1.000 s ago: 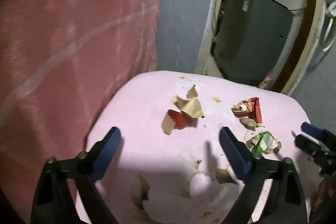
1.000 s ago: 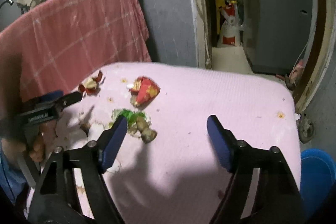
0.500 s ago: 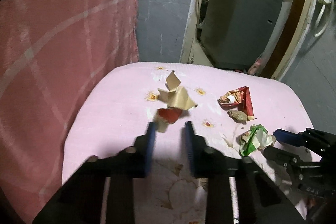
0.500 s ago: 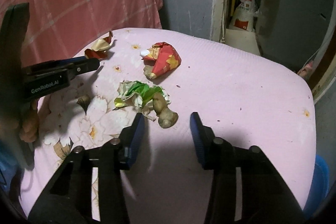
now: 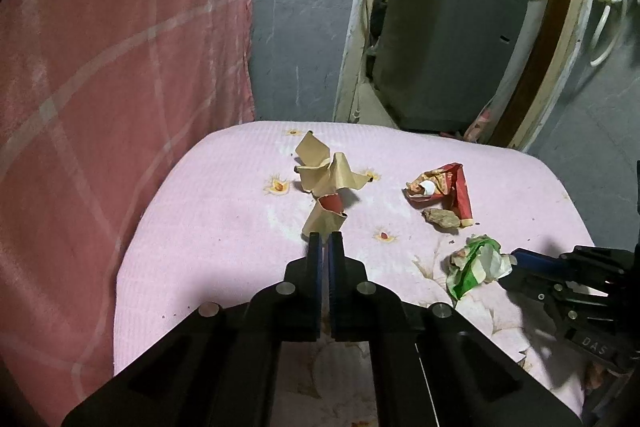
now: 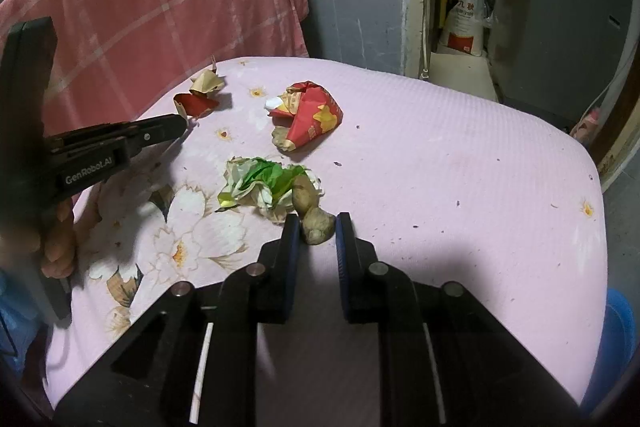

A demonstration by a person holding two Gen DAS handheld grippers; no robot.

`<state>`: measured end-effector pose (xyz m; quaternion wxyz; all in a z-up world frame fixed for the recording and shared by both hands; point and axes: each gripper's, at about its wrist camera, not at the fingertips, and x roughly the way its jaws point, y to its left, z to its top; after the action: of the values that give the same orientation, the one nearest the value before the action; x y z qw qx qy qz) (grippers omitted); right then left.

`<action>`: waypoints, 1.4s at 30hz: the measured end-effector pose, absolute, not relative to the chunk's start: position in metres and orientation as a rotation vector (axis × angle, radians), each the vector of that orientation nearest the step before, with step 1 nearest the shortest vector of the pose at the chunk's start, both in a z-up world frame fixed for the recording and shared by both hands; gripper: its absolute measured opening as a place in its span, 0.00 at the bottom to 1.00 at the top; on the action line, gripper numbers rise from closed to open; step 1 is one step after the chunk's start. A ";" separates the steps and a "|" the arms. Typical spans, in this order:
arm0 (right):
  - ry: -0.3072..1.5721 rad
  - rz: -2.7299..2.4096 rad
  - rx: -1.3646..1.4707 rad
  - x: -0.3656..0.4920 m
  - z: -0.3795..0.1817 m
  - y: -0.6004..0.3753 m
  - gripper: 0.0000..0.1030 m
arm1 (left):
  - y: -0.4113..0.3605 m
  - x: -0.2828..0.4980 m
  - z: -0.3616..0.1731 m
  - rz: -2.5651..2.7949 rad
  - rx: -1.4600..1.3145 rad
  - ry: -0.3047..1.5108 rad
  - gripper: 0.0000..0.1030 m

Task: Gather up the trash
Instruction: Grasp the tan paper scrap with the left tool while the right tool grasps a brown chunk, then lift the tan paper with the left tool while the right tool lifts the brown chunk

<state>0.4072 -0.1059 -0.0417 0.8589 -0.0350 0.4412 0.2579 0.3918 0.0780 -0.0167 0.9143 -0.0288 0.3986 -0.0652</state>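
Note:
Trash lies on a pink cloth-covered table (image 5: 224, 211). My left gripper (image 5: 325, 243) is shut and empty, its tips just short of a tan and red torn paper (image 5: 326, 183), which also shows in the right wrist view (image 6: 200, 95). My right gripper (image 6: 317, 227) has its jaws narrowed around a brown lumpy scrap (image 6: 316, 223); I cannot tell whether they touch it. A crumpled green and white wrapper (image 6: 260, 185) lies beside the scrap and shows in the left wrist view (image 5: 476, 263). A red wrapper (image 6: 312, 115) lies farther back.
A pink checked cloth (image 5: 100, 87) hangs along the left side. A grey appliance (image 5: 444, 43) stands in the doorway behind the table. A blue bin (image 6: 618, 323) sits low at the right. A small brown lump (image 5: 440, 217) lies by the red wrapper (image 5: 440, 187).
Both grippers have closed from wide open. The left one shut fully and moved toward the torn paper. The right one narrowed and moved forward around the brown scrap.

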 end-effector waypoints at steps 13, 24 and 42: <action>0.917 0.557 -0.022 0.402 -0.041 -0.112 0.17 | 0.075 0.379 -0.006 -0.140 -0.052 0.756 0.00; 0.826 0.525 0.017 0.404 -0.023 -0.125 0.17 | 0.064 0.410 -0.002 -0.127 -0.003 0.781 0.32; 0.758 0.538 0.066 0.395 -0.016 -0.138 0.17 | 0.058 0.400 -0.007 -0.135 -0.049 0.797 0.14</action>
<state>0.3954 -0.1381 -0.0157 0.8933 0.0319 0.3656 0.2594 0.3998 0.0584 -0.0073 0.9190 -0.0240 0.3879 -0.0658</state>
